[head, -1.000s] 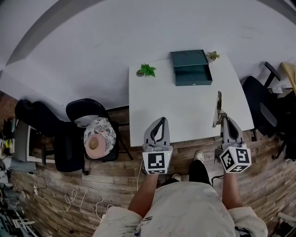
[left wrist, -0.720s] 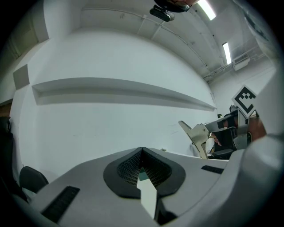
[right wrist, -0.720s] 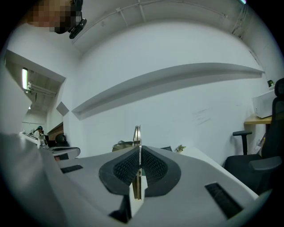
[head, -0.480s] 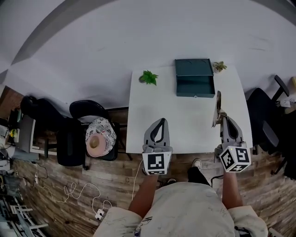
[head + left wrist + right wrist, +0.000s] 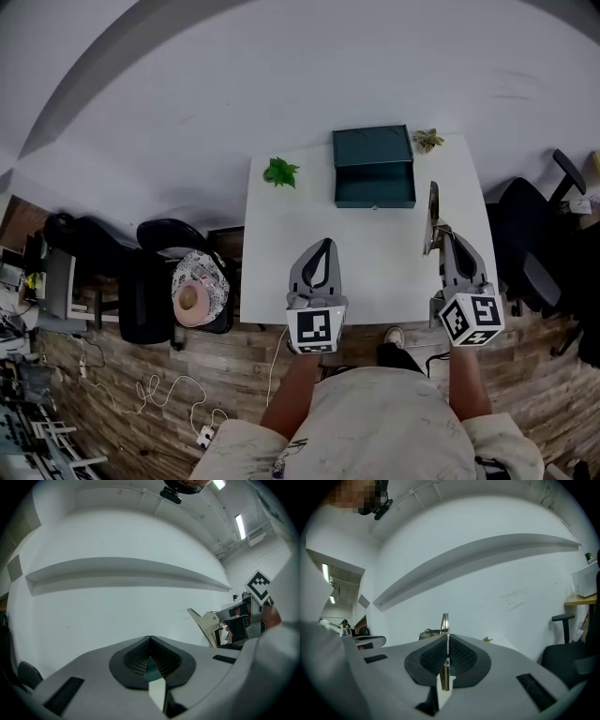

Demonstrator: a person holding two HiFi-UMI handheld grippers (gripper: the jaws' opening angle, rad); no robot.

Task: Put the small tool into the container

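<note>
A dark green container [image 5: 374, 167] stands with its lid up at the back of the white table [image 5: 366, 272]. My right gripper [image 5: 441, 234] is shut on the small tool [image 5: 431, 214], a flat metal blade that sticks out past the jaws toward the container. In the right gripper view the blade [image 5: 445, 620] stands on edge between the pressed pads of that gripper [image 5: 447, 637]. My left gripper [image 5: 324, 246] hovers over the table's front part, shut and holding nothing. From the left gripper [image 5: 150, 639] view, the tool [image 5: 206, 625] shows at the right.
Two small green plants [image 5: 279, 172] [image 5: 428, 140] sit at the table's back corners. To the table's left a black chair [image 5: 164, 239] carries a patterned hat [image 5: 199, 291]; an office chair [image 5: 530, 234] is at the right. Cables lie on the wooden floor [image 5: 159, 394].
The view has shifted, so the table sits a little lower and to the left in frame. Both grippers reach slightly further over its front edge. The right one keeps hold of the tool.
</note>
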